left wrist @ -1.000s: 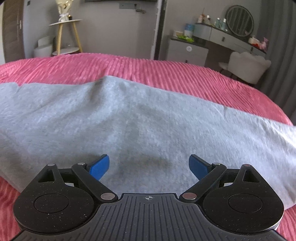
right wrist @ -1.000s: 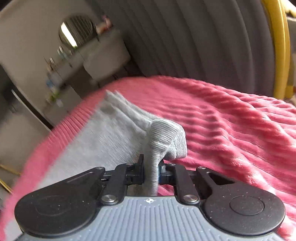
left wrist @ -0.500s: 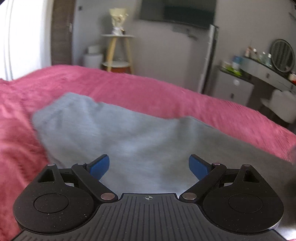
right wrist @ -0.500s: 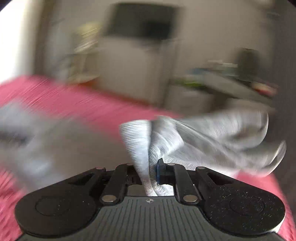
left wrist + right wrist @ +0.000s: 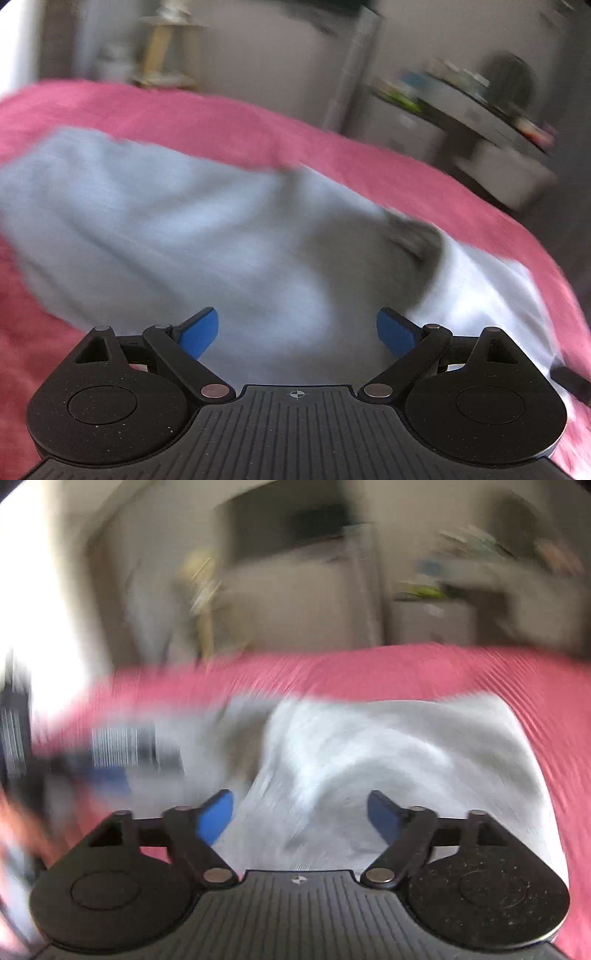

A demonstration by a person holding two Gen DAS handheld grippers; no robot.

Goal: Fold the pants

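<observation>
Grey fleece pants lie spread across the middle of the pink ribbed bedspread, one part doubled over the rest with a soft raised ridge, which suggests a first fold is laid and awaits smoothing. Both the left gripper and the right gripper hang just above the cloth with blue fingers spread wide and nothing between them, probably freed to take a new hold. Bare bedspread shows beyond the far edge of the pants and toward the bed's right edge, leaving room for another fold, though blur hides fine detail.
</observation>
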